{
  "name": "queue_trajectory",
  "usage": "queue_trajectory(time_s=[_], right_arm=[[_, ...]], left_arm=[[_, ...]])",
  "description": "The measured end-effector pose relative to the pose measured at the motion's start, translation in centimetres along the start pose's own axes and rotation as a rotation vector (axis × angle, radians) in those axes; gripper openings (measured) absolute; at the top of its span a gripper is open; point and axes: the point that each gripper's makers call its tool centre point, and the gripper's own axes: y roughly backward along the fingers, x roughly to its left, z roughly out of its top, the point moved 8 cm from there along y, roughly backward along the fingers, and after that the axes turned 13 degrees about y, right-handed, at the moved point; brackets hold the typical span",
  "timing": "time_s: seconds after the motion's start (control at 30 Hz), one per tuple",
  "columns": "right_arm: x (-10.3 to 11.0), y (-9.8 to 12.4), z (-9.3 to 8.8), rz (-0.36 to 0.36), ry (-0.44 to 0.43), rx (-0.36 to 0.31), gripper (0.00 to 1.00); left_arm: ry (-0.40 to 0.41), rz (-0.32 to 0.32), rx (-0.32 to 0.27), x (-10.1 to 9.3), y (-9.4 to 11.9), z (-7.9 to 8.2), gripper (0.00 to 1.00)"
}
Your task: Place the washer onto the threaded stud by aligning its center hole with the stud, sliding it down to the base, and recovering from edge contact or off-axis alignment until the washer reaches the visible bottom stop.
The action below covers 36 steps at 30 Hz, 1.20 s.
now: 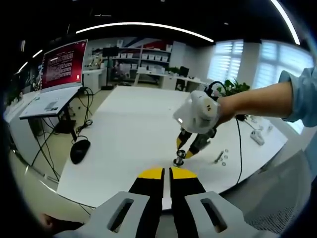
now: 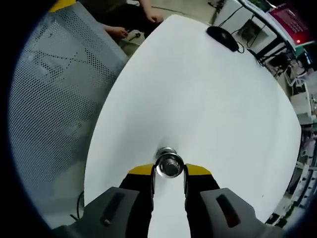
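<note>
My room is bright and evenly lit: long ceiling strips bow into arcs in the left gripper view, and the blinds on the far windows blow out to near white. The white table glares in both views, so shadows on it are faint and soft, with only a small dark patch under my right gripper. Fisheye bending grows toward the edges, where detail smears, and in the right gripper view the shiny washer close between my jaws looks slightly soft with a pale highlight.
</note>
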Motion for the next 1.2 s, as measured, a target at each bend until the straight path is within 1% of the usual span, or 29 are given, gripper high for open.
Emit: queue_trajectory(time_s=[0.07, 0.13, 0.23, 0.37, 0.4, 0.47, 0.5, 0.53, 0.57, 0.6, 0.63, 0.67, 0.73, 0.8, 0.83, 0.87, 0.93, 1.0, 1.03, 1.07, 1.1, 1.2], right_arm=[[0.0, -0.7, -0.1, 0.000, -0.002, 0.017, 0.23], [0.0, -1.6, -0.2, 0.015, -0.020, 0.021, 0.23], [0.1, -2.6, 0.0, 0.023, -0.016, 0.035, 0.23], [0.0, -3.2, 0.1, 0.036, -0.011, 0.047, 0.23], [0.0, -3.2, 0.1, 0.050, -0.015, 0.049, 0.23], [-0.1, -3.0, 0.0, 0.061, -0.021, 0.039, 0.24], [-0.1, -3.0, 0.0, 0.072, -0.007, 0.024, 0.25], [0.0, -3.0, 0.0, 0.073, -0.015, 0.012, 0.27], [0.0, -3.0, -0.1, 0.067, -0.042, -0.008, 0.30], [0.0, -2.7, -0.2, 0.046, -0.058, -0.019, 0.33], [0.0, -2.4, -0.4, 0.045, -0.068, -0.022, 0.33], [0.2, -1.9, -0.6, 0.044, -0.079, -0.034, 0.33], [0.3, -1.0, -0.9, 0.021, -0.113, -0.073, 0.33], [0.5, 0.0, -1.2, 0.001, -0.135, -0.092, 0.30], [0.6, 1.0, -1.2, -0.036, -0.150, -0.131, 0.30], [0.8, 1.7, -1.2, -0.048, -0.157, -0.148, 0.30], [1.4, 3.4, -1.3, -0.069, -0.189, -0.210, 0.31], [2.0, 4.8, -1.9, -0.094, -0.217, -0.246, 0.31], [2.1, 5.1, -2.0, -0.104, -0.223, -0.250, 0.30], [2.5, 5.9, -2.4, -0.113, -0.234, -0.255, 0.29], [3.0, 6.7, -2.9, -0.124, -0.245, -0.273, 0.28], [3.9, 8.1, -3.8, -0.163, -0.304, -0.319, 0.29]], left_arm=[[0.001, 0.000, 0.000, 0.0, 0.0, 0.0, 0.01], [0.001, 0.000, 0.000, 0.0, 0.0, 0.0, 0.01], [0.002, 0.000, -0.001, 0.0, 0.0, 0.0, 0.01], [0.004, 0.002, -0.002, 0.0, 0.0, 0.0, 0.01], [0.003, 0.003, -0.001, 0.1, 0.0, 0.0, 0.01], [0.004, 0.004, -0.002, 0.1, 0.0, 0.1, 0.01], [0.005, 0.004, -0.004, 0.1, 0.0, 0.1, 0.01], [0.005, 0.004, -0.004, 0.1, 0.0, 0.1, 0.01], [0.004, 0.005, -0.003, 0.1, 0.0, 0.1, 0.01], [0.004, 0.005, -0.002, 0.1, 0.0, 0.1, 0.01], [0.005, 0.005, -0.004, 0.1, 0.0, 0.1, 0.01], [0.006, 0.005, -0.006, 0.1, 0.0, 0.1, 0.01], [0.006, 0.006, -0.005, 0.1, 0.0, 0.1, 0.01], [0.004, 0.006, -0.002, 0.1, 0.0, 0.1, 0.01], [0.005, 0.006, -0.001, 0.1, 0.0, 0.1, 0.01], [0.005, 0.006, -0.002, 0.1, 0.0, 0.1, 0.01], [0.007, 0.006, -0.003, 0.1, 0.0, 0.1, 0.01], [0.008, 0.007, -0.003, 0.1, 0.0, 0.1, 0.01], [0.008, 0.008, -0.001, 0.1, 0.0, 0.1, 0.01], [0.009, 0.009, 0.000, 0.1, 0.0, 0.1, 0.01], [0.010, 0.009, 0.000, 0.1, 0.0, 0.1, 0.01], [0.013, 0.008, -0.007, 0.1, 0.0, 0.2, 0.01]])
